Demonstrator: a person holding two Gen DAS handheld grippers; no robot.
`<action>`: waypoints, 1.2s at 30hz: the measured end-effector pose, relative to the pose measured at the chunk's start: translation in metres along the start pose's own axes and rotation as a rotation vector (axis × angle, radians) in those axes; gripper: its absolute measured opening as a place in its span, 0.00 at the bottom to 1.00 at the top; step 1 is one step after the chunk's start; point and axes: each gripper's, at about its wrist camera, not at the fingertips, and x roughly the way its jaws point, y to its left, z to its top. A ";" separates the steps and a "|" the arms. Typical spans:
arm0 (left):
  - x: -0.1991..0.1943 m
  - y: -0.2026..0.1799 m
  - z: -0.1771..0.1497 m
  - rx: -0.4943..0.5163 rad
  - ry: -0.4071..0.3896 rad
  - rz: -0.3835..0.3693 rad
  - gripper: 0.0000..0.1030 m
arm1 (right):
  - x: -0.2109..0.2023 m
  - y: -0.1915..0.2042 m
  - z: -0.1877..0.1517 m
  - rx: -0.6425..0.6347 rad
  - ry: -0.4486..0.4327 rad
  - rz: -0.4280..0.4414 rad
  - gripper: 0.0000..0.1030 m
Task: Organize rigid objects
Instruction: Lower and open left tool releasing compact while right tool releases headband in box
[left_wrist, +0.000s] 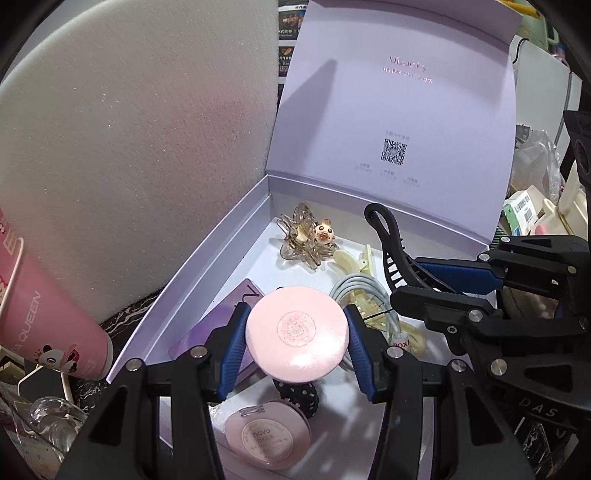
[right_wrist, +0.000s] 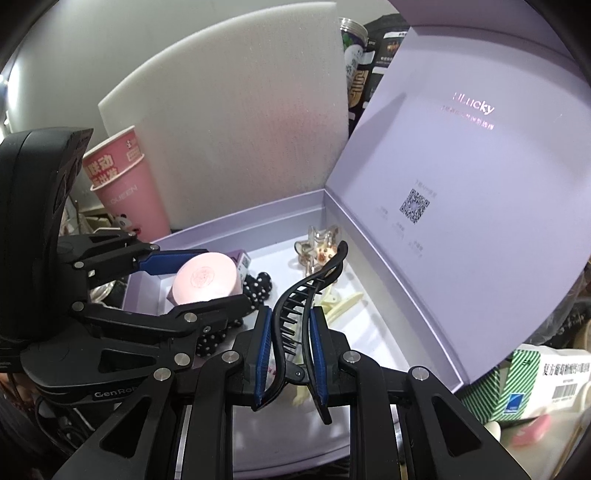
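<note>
An open lilac box (left_wrist: 207, 258) holds small items. My left gripper (left_wrist: 295, 349) is shut on a round pink compact (left_wrist: 297, 334), held over the box's near left part; both also show in the right wrist view, the gripper (right_wrist: 195, 280) and the compact (right_wrist: 205, 278). My right gripper (right_wrist: 290, 347) is shut on a black banana hair clip (right_wrist: 303, 295) above the box's middle; it shows in the left wrist view (left_wrist: 391, 240). In the box lie a clear claw clip with a bear (left_wrist: 308, 236), cream clips (left_wrist: 360, 260), a grey cable (left_wrist: 360, 291), a polka-dot scrunchie (left_wrist: 297, 397), a second pink compact (left_wrist: 267, 437).
The box lid (left_wrist: 399, 110) stands upright behind. A white foam board (left_wrist: 129, 147) leans at the left. A pink paper cup (left_wrist: 44, 325) and a glass (left_wrist: 51, 424) stand left of the box. A green striped carton (right_wrist: 513, 387) sits to the right.
</note>
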 end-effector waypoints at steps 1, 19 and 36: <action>0.003 0.000 0.000 0.001 0.006 0.001 0.49 | 0.002 0.000 -0.001 -0.002 0.005 -0.001 0.20; 0.036 -0.011 0.016 0.020 0.087 0.045 0.49 | 0.021 -0.006 -0.004 0.009 0.065 -0.051 0.20; 0.041 -0.009 0.015 0.002 0.088 0.067 0.49 | 0.029 -0.004 -0.005 0.009 0.081 -0.083 0.20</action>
